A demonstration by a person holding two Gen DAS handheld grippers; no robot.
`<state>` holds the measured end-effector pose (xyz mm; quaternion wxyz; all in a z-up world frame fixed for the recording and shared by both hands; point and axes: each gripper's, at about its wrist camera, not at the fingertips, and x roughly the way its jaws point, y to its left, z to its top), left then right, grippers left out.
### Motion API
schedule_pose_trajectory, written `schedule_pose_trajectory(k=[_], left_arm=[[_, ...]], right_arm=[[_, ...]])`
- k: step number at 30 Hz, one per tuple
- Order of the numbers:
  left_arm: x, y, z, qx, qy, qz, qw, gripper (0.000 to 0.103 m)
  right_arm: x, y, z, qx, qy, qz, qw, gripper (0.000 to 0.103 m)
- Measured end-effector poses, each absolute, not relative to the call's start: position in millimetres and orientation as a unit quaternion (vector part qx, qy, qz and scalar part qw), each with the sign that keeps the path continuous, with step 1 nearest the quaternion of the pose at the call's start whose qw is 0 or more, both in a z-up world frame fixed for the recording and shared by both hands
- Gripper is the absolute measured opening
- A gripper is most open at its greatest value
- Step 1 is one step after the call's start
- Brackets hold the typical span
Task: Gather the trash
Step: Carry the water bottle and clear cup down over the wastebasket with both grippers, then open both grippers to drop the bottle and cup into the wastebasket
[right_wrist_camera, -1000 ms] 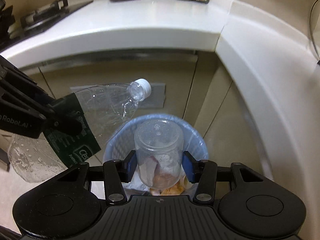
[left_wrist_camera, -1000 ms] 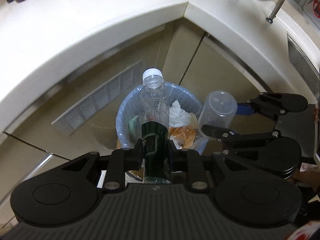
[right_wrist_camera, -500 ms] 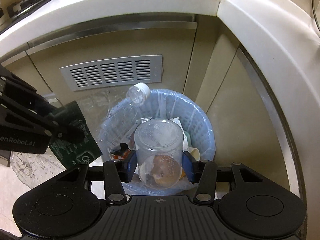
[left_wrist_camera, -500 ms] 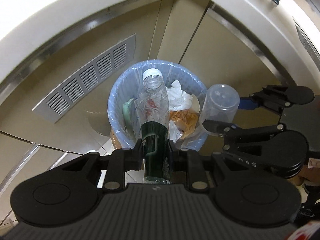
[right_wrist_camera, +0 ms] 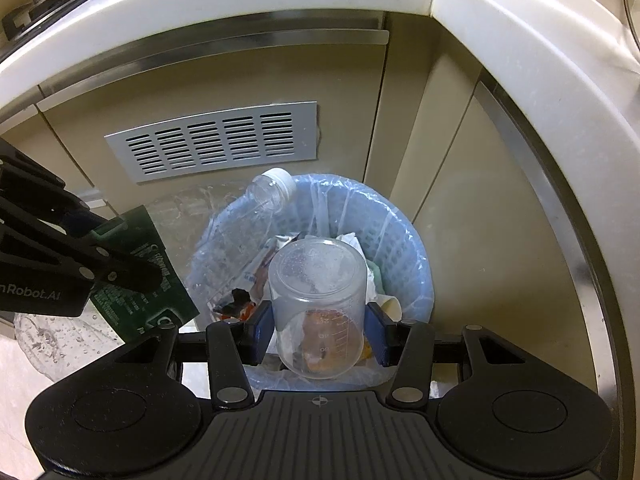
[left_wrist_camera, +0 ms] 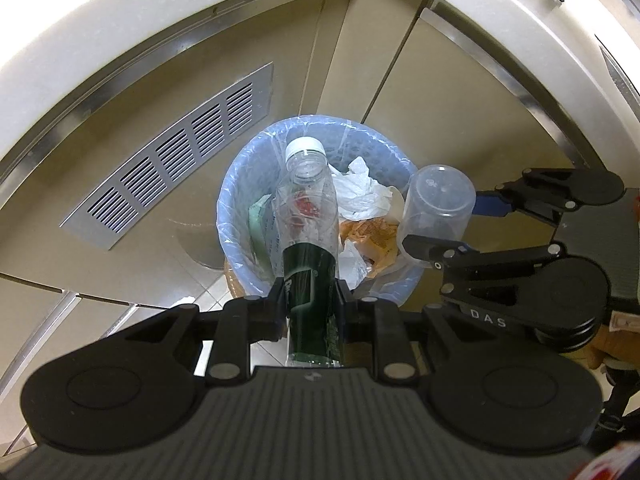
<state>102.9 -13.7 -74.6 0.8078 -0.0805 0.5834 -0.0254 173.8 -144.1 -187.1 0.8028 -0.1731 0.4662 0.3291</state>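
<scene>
Two handheld grippers hang over a lined waste basket [left_wrist_camera: 236,216] in the corner of a kitchen cabinet run, each carrying a piece of trash. The left gripper [left_wrist_camera: 310,300] is clamped on the green-labelled middle of an empty clear plastic water bottle [left_wrist_camera: 308,216], whose white cap points ahead of the fingers, over the far part of the basket's mouth. To its right, the right gripper [right_wrist_camera: 318,330] grips a clear plastic measuring cup [right_wrist_camera: 318,300] by its sides, closed end pointing away from the gripper, with the basket's mouth directly beyond it. Crumpled white paper [left_wrist_camera: 364,192] and orange wrappers [left_wrist_camera: 372,236] already lie inside the blue-white liner. A slatted vent panel [right_wrist_camera: 212,140] is set in the cabinet door beyond the basket. The step in hand looks like the drop-off: both items appear lined up over the opening. The next move likely calls for spreading each gripper's fingers so bottle and cup fall in, minding that the long bottle clears the rim.
</scene>
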Motion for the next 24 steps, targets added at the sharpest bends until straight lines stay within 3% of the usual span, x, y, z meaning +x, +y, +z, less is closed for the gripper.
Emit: schedule_pose_trajectory(k=[24], left_arm=[[165, -23, -103, -0.047, 0.575, -0.008, 0.817, 0.021]], right_arm=[[192, -151, -213, -0.155, 0.472, 0.311, 0.81, 0.049]])
